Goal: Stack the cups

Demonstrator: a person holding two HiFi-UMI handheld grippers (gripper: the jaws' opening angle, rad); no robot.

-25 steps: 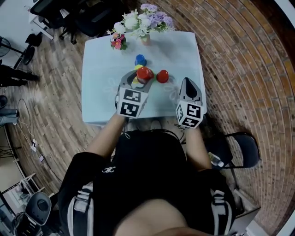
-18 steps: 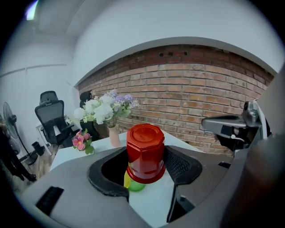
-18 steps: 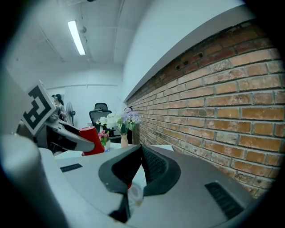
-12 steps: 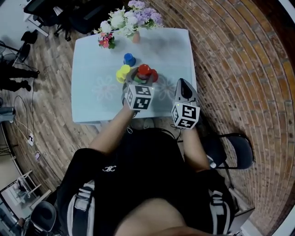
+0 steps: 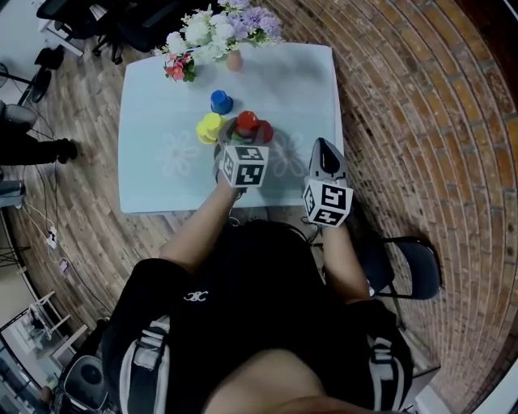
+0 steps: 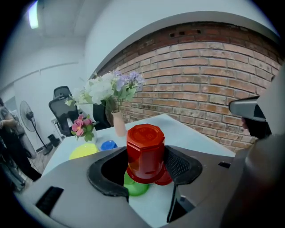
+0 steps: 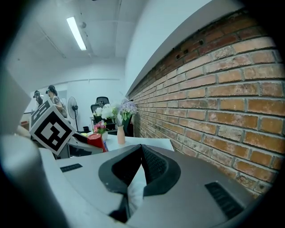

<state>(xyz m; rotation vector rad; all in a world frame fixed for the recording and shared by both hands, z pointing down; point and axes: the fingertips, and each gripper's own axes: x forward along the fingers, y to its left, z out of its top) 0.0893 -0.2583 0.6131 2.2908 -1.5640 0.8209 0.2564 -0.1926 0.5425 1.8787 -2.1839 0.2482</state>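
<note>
My left gripper (image 6: 145,165) (image 5: 245,133) is shut on an upside-down red cup (image 6: 145,150) (image 5: 248,122) and holds it just over a green cup (image 6: 135,187) on the light blue table (image 5: 154,174). A second red cup (image 6: 165,178) (image 5: 264,134) sits right beside the green one. A yellow cup (image 6: 83,151) (image 5: 209,128) and a blue cup (image 6: 108,145) (image 5: 219,101) stand farther back on the left. My right gripper (image 7: 141,153) (image 5: 324,149) is shut with nothing in it, over the table's near right corner.
A vase of white and purple flowers (image 5: 222,24) and a small pink bunch (image 5: 176,69) stand at the table's far edge. A brick wall (image 7: 222,98) runs along the right. A black chair (image 5: 413,271) is behind my right side.
My left gripper has carried the red cup downwards and to the right, over the green cup and close to the second red cup. The right gripper has shifted a little and stayed shut.
</note>
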